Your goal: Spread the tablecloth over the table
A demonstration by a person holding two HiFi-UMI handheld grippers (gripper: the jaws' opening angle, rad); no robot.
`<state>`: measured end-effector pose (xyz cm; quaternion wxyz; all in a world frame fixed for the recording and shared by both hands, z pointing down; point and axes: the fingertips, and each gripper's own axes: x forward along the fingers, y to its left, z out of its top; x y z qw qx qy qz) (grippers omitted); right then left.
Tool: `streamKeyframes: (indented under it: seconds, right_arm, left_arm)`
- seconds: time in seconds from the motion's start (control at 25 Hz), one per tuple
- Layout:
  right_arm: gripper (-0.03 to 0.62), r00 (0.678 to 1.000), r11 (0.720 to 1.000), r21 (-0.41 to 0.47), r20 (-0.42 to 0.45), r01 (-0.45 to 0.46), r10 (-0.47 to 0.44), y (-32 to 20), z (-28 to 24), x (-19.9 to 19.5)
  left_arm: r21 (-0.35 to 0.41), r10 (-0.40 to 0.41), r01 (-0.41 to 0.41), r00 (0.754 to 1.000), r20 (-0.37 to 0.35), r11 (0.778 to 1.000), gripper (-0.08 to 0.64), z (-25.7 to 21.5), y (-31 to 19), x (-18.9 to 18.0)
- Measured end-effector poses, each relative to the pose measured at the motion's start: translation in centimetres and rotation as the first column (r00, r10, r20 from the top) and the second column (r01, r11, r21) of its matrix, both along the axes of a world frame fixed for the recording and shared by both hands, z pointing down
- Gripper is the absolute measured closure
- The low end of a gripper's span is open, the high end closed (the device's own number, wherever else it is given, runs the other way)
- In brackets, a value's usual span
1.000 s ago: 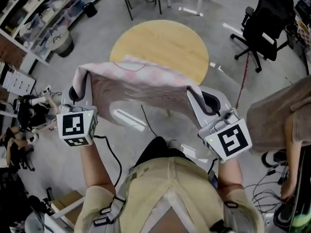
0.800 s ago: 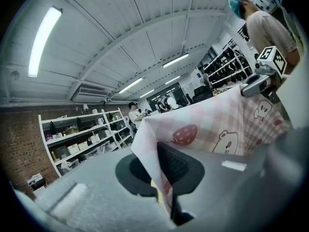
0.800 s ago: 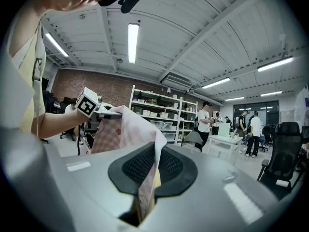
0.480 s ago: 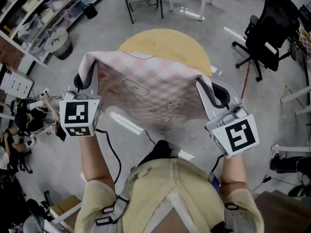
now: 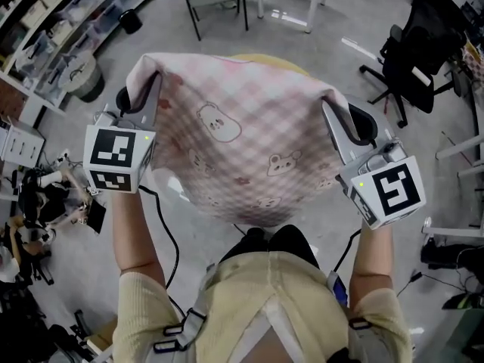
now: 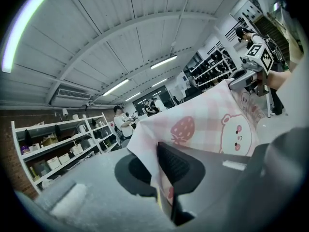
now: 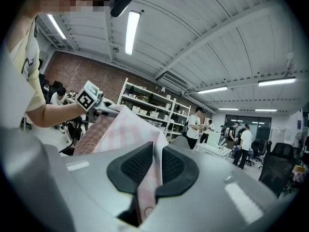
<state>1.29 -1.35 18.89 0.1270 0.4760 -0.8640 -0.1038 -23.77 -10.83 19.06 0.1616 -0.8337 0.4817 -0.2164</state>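
Note:
A pink checked tablecloth with bear prints hangs stretched in the air between my two grippers. It hides nearly all of the round wooden table; only a sliver of the far rim shows. My left gripper is shut on the cloth's left corner, and the cloth runs out from between its pads. My right gripper holds the right corner. Its jaws have just been opening a little, but the cloth still fills the narrow gap between them and stays pinched.
A black office chair stands at the right and a folding chair beyond the table. Shelves and a round bin line the left. Cables lie on the floor. People stand far off in both gripper views.
Both grippers have carried the cloth forward and slightly up. It has spread out flat and now covers the table top that showed before. A person at the right edge has left the view.

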Motion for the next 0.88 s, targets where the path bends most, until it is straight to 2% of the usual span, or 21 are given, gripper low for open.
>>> streamKeyframes:
  seconds: [0.2, 0.36, 0.72, 0.88]
  right_arm:
    - [0.559, 1.0, 1.0, -0.019, 0.003, -0.006, 0.006, -3.6, 0.4, 1.5]
    - [0.555, 1.0, 1.0, -0.017, 0.024, 0.008, -0.008, -6.7, 0.8, 3.8]
    - [0.551, 0.996, 0.996, -0.03, 0.035, 0.084, -0.083, -14.1, 1.5, 6.9]
    - [0.549, 0.993, 0.993, -0.053, 0.053, 0.109, -0.106, -17.9, 4.4, 9.0]
  left_arm:
    - [-0.041, 0.036, -0.036, 0.999, 0.0, 0.999, 0.54, 0.5, -3.9, 1.9]
    - [-0.045, 0.035, -0.034, 0.999, 0.022, 0.998, 0.538, 0.2, -6.8, 4.2]
    - [-0.075, -0.009, 0.017, 0.995, 0.095, 0.997, 0.534, 0.3, -14.5, 7.4]
    - [-0.111, -0.023, 0.036, 0.993, 0.116, 0.993, 0.531, 3.2, -18.4, 9.8]
